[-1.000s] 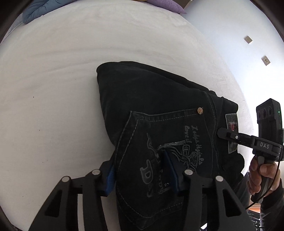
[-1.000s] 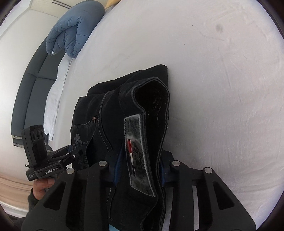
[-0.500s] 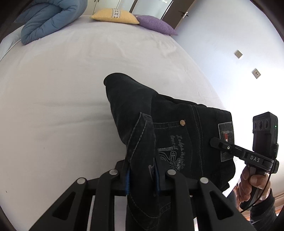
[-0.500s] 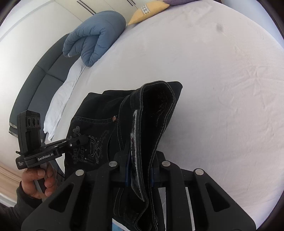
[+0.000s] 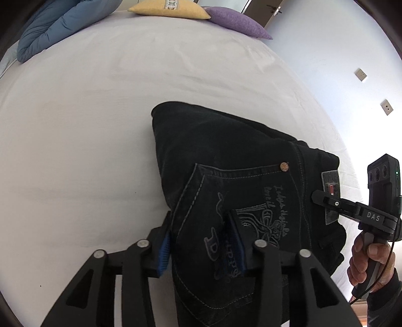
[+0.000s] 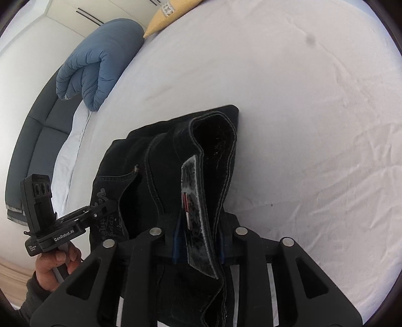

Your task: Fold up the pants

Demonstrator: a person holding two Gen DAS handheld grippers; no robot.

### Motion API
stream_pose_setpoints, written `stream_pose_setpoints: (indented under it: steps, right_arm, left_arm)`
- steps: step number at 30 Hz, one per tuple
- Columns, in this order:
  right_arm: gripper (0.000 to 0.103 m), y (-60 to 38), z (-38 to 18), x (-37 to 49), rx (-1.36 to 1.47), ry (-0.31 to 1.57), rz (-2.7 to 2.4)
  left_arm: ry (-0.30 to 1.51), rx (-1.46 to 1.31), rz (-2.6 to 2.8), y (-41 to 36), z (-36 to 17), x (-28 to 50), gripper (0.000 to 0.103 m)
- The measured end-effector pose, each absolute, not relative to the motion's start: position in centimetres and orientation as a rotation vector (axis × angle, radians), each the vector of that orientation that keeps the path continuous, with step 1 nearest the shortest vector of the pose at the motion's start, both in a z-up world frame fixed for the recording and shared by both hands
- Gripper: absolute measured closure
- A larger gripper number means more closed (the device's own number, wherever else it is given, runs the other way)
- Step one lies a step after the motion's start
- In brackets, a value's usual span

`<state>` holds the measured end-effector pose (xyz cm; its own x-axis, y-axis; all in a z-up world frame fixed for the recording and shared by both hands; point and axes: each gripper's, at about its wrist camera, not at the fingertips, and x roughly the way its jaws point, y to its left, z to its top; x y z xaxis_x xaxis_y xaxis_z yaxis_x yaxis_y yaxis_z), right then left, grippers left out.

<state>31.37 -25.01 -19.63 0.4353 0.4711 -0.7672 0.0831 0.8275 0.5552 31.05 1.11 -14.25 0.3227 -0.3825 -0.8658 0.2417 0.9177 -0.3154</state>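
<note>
A wide bed (image 5: pixel 100 125) with a pale sheet fills both views, its bare middle giving room to lay a garment flat. At the far edge rest a rolled blue duvet (image 6: pixel 98 65), a yellow pillow (image 5: pixel 170 8) and a purple pillow (image 5: pixel 238 24), well apart from the work.

A pair of black denim pants (image 5: pixel 226 156) lies on the near part of the bed, already doubled into a compact bundle with the seat side up, so a stitched back pocket (image 5: pixel 238 201) with pale embroidery faces the left wrist camera. The folded edge points away toward the pillows; the waistband end is nearest the person.

The left claw (image 5: pixel 201 246) straddles the near edge of the bundle at the pocket. Its jaws have just been opening, and the blue pads now stand apart with denim between them; the cloth looks released rather than pinched, probably because the fold has been set down.

The right claw (image 6: pixel 198 239) sits at the waistband (image 6: pixel 213 156), where the band arches up into an open loop with a grey label (image 6: pixel 193 201) on it. Its jaws have also just been opening, and the pads stand a little off each side of the denim with the label between them, so the grip seems to be letting go.

Each view shows the other claw held by a bare hand (image 5: pixel 369 261) in a dark sleeve, one at each side of the waist end, likely to keep both corners level.
</note>
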Motion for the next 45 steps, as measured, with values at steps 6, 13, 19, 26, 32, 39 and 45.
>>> stream_pose_setpoints:
  steps: [6,13,19,26,32,39,45]
  right_arm:
    - [0.054,-27.2,-19.5,29.1,0.658,1.057,0.249]
    - [0.051,-26.0,-13.5,22.0,0.501,0.923,0.089]
    - [0.040,-21.5,-5.5,13.3,0.216,0.719,-0.047]
    - [0.017,-16.7,1.4,4.8,0.107,0.492,-0.165]
    - [0.014,-14.8,5.2,0.2,0.121,0.476,-0.122]
    - [0.014,-13.1,8.7,-3.8,0.135,0.494,-0.115]
    - [0.014,-10.8,10.0,-5.9,0.071,0.578,-0.105]
  left_arm:
    - [1.132,-0.159,-0.376,2.9,-13.9,29.3,0.034]
    - [0.950,-0.081,-0.293,5.0,-8.9,22.2,0.000]
    - [0.701,0.050,-0.150,5.6,-3.0,13.5,0.000]
    - [0.482,0.128,-0.023,4.2,4.3,6.4,0.000]
    - [0.520,0.064,0.022,5.5,7.1,3.7,0.000]
    - [0.734,-0.041,0.033,6.2,6.7,4.1,0.000]
    - [0.767,0.006,0.001,4.5,5.5,3.1,0.000]
